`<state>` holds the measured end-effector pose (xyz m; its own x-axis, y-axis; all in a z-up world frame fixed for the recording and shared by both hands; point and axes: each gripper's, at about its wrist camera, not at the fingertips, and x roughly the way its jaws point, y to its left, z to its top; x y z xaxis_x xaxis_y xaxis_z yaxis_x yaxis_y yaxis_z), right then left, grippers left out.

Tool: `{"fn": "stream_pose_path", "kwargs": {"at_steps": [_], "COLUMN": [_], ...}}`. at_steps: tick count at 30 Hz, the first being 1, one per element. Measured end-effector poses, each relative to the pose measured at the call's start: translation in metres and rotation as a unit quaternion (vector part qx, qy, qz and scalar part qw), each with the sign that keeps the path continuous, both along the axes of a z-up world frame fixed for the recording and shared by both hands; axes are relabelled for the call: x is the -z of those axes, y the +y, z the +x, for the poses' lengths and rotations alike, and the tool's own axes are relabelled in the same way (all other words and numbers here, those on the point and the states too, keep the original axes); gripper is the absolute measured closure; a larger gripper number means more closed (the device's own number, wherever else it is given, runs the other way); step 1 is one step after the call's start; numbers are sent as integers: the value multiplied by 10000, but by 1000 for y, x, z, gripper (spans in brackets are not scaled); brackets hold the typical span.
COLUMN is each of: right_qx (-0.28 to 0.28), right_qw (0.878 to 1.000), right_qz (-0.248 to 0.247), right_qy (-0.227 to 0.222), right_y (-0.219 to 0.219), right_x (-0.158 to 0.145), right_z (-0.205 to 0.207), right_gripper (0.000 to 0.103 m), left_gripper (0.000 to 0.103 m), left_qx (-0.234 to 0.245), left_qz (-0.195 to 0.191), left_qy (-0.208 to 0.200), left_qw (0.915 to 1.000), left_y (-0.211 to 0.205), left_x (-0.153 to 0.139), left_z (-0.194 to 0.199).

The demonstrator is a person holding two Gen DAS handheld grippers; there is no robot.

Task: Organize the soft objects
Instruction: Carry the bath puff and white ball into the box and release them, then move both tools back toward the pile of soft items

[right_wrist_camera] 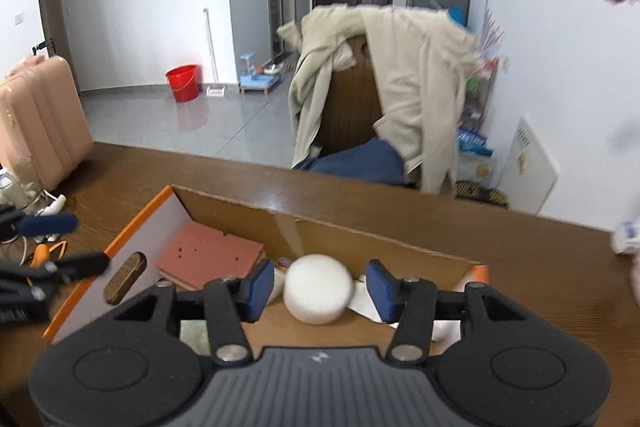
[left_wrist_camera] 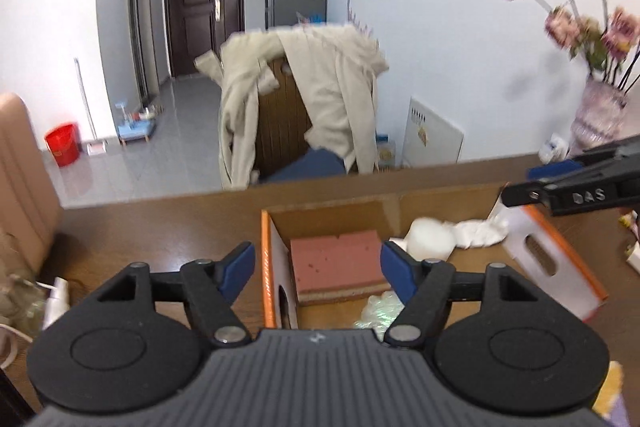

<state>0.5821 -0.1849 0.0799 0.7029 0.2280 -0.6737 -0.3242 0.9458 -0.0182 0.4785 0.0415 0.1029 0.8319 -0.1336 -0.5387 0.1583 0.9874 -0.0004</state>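
An open cardboard box (left_wrist_camera: 267, 247) (right_wrist_camera: 280, 215) with orange-edged white sides stands on the brown table. In it lie a pink sponge slab (left_wrist_camera: 336, 259) (right_wrist_camera: 208, 253), a white round foam ball (left_wrist_camera: 432, 237) (right_wrist_camera: 318, 289), a crumpled white cloth (left_wrist_camera: 482, 233) and a clear plastic wad (left_wrist_camera: 380, 311). My left gripper (left_wrist_camera: 318, 267) (right_wrist_camera: 76, 243) hovers open at the box's left end, above the pink slab without touching it. My right gripper (right_wrist_camera: 320, 287) (left_wrist_camera: 532, 183) is open with the white ball between its blue pads, a small gap on each side.
Beyond the table's far edge stands a chair (left_wrist_camera: 280, 119) draped with a beige coat (right_wrist_camera: 420, 75). A vase of pink flowers (left_wrist_camera: 600, 107) is at the back right. White cables and an orange tool (right_wrist_camera: 44, 251) lie left of the box. A pink suitcase (right_wrist_camera: 36, 115) stands on the floor.
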Motion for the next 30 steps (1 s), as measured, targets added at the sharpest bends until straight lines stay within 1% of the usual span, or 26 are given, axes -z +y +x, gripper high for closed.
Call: {"fn": "stream_pose_path", "kwargs": {"at_steps": [2, 4, 8, 11, 13, 15, 17, 19, 20, 24, 26, 28, 29, 30], "right_qx": [40, 77, 91, 94, 84, 59, 38, 15, -2, -113, -121, -93, -59, 0], "right_qw": [9999, 9996, 9982, 9965, 9955, 9944, 9931, 9910, 9899, 9861, 9851, 9854, 9852, 9847], "right_qz": [-35, -60, -102, -47, -8, 39, 78, 99, 120, 177, 249, 433, 540, 633], "right_qy": [-135, -275, -588, -830, -949, -1056, -1168, -1333, -1412, -1648, -1700, -1646, -1628, -1626], "right_y": [-11, -23, -44, -58, -64, -69, -72, -74, -75, -75, -75, -77, -78, -78], "right_x": [-18, -34, -64, -80, -85, -86, -82, -75, -70, -42, -27, -10, -1, 8], "right_z": [-20, -41, -97, -140, -167, -194, -222, -253, -268, -325, -356, -383, -397, -408], "right_gripper": [51, 46, 42, 35, 32, 30, 29, 25, 22, 21, 20, 18, 17, 17], "left_gripper": [26, 20, 17, 14, 5, 4, 3, 2, 1, 0, 0, 0, 0, 0], "left_qx": [-11, -32, -34, -86, -165, -274, -266, -250, -250, -154, -81, -72, -34, -14], "left_qz": [3, -9, 4, -74, -206, -315, -327, -272, -232, -195, -260, -334, -311, -165], "left_qy": [-174, -289, -550, -733, -895, -1093, -1232, -1372, -1444, -1587, -1623, -1636, -1658, -1668], "left_qw": [9998, 9996, 9985, 9972, 9956, 9931, 9915, 9898, 9889, 9870, 9864, 9859, 9857, 9859], "left_y": [2, 2, -1, -1, 0, -1, -5, -10, -12, -21, -22, -22, -24, -28], "left_x": [-21, -36, -61, -71, -72, -71, -65, -56, -50, -25, -11, 4, 11, 18], "left_z": [-22, -42, -91, -129, -154, -185, -214, -242, -256, -304, -325, -343, -350, -356]}}
